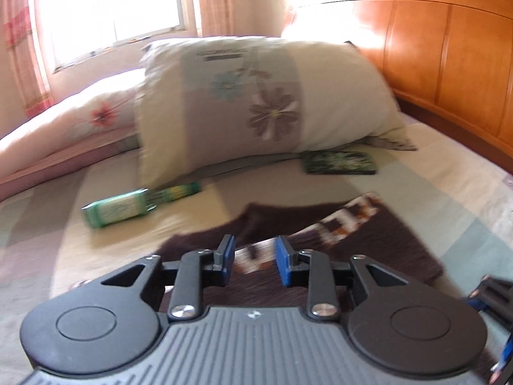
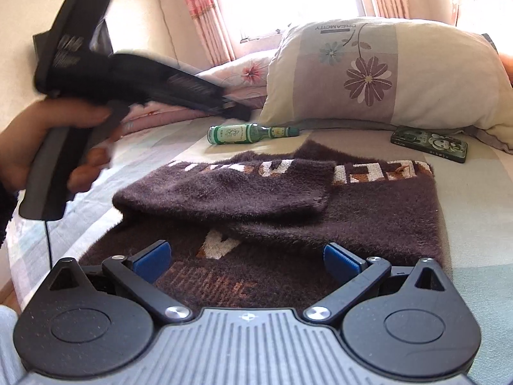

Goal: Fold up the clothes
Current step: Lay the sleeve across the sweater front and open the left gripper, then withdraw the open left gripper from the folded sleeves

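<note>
A dark brown fuzzy sweater [image 2: 368, 211] with white and orange lettering lies flat on the bed, one sleeve [image 2: 224, 189] folded across its body. It also shows in the left wrist view [image 1: 384, 240]. My right gripper [image 2: 247, 260] is wide open and empty, just above the sweater's near edge. My left gripper [image 1: 255, 256] is open with a narrower gap, empty, raised over the sweater. It appears blurred in the right wrist view [image 2: 237, 114], held up at the left by a hand [image 2: 48, 141].
A green glass bottle [image 2: 250, 133] lies on the bedsheet beyond the sweater. A phone in a green case [image 2: 429, 144] lies to the right. A flowered pillow [image 2: 384, 73] and a folded pink quilt [image 1: 80, 122] sit behind. A wooden headboard [image 1: 449, 51] stands at right.
</note>
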`<state>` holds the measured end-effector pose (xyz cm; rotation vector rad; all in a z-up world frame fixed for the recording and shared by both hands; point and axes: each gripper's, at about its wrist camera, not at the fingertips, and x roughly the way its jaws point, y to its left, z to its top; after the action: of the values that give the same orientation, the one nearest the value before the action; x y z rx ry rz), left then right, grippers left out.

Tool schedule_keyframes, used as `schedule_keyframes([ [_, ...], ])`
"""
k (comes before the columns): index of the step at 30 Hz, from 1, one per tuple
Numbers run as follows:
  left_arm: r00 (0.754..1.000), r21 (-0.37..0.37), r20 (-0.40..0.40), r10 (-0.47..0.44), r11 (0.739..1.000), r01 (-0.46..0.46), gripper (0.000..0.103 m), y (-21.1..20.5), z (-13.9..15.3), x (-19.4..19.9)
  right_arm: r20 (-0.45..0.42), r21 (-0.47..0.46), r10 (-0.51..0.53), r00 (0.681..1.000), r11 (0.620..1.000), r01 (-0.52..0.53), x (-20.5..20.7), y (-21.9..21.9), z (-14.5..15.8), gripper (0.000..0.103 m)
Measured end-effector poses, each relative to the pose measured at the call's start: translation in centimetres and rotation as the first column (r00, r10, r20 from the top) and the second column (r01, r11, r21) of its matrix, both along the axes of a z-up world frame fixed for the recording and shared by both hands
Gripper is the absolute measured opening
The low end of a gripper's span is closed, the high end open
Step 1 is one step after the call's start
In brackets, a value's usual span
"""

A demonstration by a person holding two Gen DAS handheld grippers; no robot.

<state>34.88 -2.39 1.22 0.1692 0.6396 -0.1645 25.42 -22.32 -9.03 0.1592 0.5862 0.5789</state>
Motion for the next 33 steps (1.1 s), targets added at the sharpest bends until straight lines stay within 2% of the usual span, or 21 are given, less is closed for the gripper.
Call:
schedule_keyframes([
  [4,0.994,-0.035,-0.033,0.103,0.994,-0.104,0.03,5.8,-1.1,-1.0,-0.034,0.07,-0.007,0.999,0.998,0.009,1.1,-0.1,0.0,0.103],
  [7,0.99,-0.096,-0.06,0.126,0.987,-0.132,0.03,8.4,-2.3,-1.0,-0.059,0.107,-0.021,0.998,0.994,0.028,1.9,0.2,-0.2,0.103],
  [14,0.997,-0.183,-0.064,0.046,0.981,-0.057,0.032,7.2,-6.0,2.1,-0.083,0.12,-0.041,0.996,0.992,0.051,3.3,1.9,-0.8,0.103],
  [17,0.993,-0.162,-0.121,0.01,0.986,-0.03,0.031,5.9,-9.5,2.5,-0.088,0.067,-0.032,0.996,0.997,0.038,3.5,2.8,-1.5,0.103],
  [20,0.994,-0.135,-0.108,-0.021,0.991,0.007,0.033,5.5,-11.8,1.2,-0.085,0.028,-0.031,0.996,0.999,0.034,3.4,3.3,-1.7,0.103],
  [23,0.992,-0.231,-0.125,0.007,0.972,-0.036,0.033,7.4,-10.2,0.2,-0.079,0.025,-0.023,0.997,0.999,0.025,3.2,3.4,-1.5,0.103],
  [25,0.995,-0.274,-0.092,0.025,0.961,-0.05,0.035,9.1,-8.0,-0.8,-0.068,0.029,-0.021,0.997,0.999,0.023,3.0,3.3,-1.2,0.103],
  [29,0.996,-0.192,0.007,0.086,0.978,-0.083,0.052,12.8,-3.6,-3.1,-0.067,0.028,-0.026,0.997,0.999,0.028,3.0,3.4,-1.3,0.103],
  [31,0.993,-0.121,0.022,0.114,0.986,-0.111,0.065,14.2,-2.8,-4.5,-0.076,0.02,-0.036,0.997,0.999,0.037,3.2,3.5,-1.5,0.103],
  [33,0.993,-0.061,0.01,0.116,0.991,-0.115,0.067,15.3,-3.1,-5.5,-0.084,0.017,-0.037,0.996,0.999,0.039,3.3,3.6,-1.7,0.103],
])
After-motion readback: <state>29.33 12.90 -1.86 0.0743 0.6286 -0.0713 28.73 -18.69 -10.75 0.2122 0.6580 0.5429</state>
